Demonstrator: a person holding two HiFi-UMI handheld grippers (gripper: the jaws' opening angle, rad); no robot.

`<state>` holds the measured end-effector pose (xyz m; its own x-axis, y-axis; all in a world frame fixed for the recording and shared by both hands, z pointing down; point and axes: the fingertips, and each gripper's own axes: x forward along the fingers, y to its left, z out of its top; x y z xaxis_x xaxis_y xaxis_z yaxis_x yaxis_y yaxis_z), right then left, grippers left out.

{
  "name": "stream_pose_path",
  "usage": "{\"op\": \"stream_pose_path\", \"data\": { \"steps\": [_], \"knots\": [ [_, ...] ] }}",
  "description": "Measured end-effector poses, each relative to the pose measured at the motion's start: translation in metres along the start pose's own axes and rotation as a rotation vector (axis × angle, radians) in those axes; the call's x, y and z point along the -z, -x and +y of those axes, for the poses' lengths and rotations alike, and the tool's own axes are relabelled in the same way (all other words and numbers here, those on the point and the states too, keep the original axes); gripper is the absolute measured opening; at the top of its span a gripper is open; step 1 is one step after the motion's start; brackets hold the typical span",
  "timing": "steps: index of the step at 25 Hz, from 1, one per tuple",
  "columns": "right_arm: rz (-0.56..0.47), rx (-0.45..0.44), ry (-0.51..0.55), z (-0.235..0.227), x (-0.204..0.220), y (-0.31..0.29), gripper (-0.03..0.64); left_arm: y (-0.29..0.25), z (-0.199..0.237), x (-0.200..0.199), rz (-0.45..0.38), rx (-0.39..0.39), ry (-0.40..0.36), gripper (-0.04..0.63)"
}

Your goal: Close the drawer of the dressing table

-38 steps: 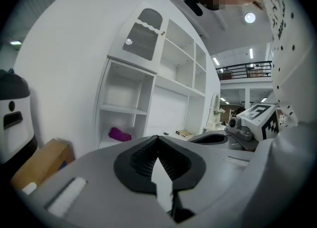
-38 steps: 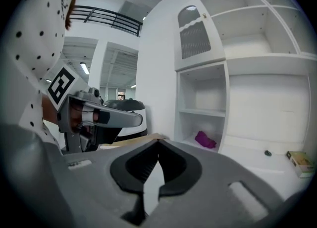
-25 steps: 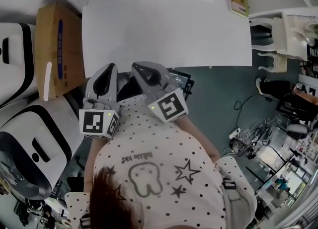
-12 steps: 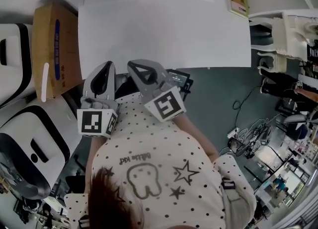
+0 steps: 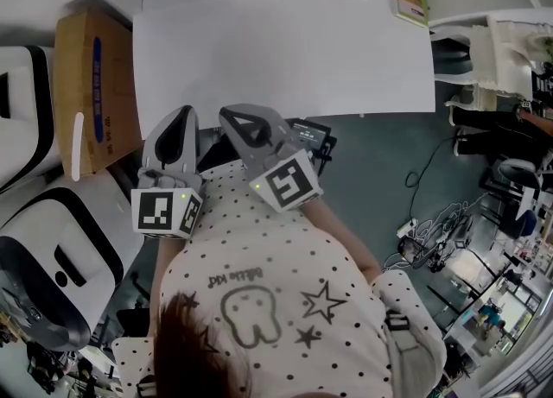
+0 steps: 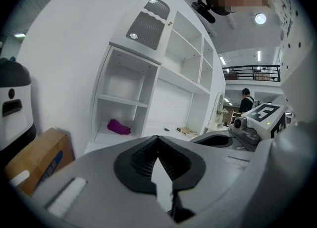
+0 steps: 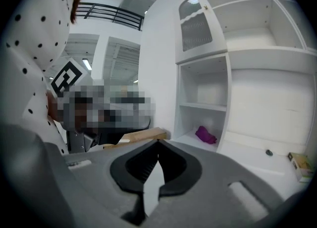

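**Both grippers clenched and empty before the dressing table**

In the head view, the left gripper (image 5: 181,114) and the right gripper (image 5: 229,116) were side by side near the front edge of the white dressing table (image 5: 285,51). Its drawer could not be made out from above. In the left gripper view, the jaws were pressed together with nothing between them. In the right gripper view, the jaws were also together and empty, facing the table's shelves.

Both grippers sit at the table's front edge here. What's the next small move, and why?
Probably a short forward push with both. The left gripper and right gripper are shut, empty and side by side, tips at the near edge of the dressing table. The drawer front is hidden beneath them, so I cannot tell whether it is flush.
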<state>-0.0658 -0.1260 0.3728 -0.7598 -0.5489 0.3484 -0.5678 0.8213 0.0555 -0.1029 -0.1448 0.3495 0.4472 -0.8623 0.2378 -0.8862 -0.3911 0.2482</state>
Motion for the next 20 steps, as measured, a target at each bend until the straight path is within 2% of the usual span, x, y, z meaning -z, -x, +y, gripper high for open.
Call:
{"op": "stream_pose_path", "data": {
  "steps": [9, 20],
  "knots": [
    [-0.003, -0.004, 0.024, 0.009, -0.003, 0.002, 0.003, 0.007, 0.001, -0.001, -0.013, -0.004, 0.003, -0.006],
    [-0.004, -0.014, 0.026, 0.015, -0.007, -0.005, 0.003, 0.010, 0.001, -0.005, -0.024, 0.017, -0.031, -0.006]
  ]
}}
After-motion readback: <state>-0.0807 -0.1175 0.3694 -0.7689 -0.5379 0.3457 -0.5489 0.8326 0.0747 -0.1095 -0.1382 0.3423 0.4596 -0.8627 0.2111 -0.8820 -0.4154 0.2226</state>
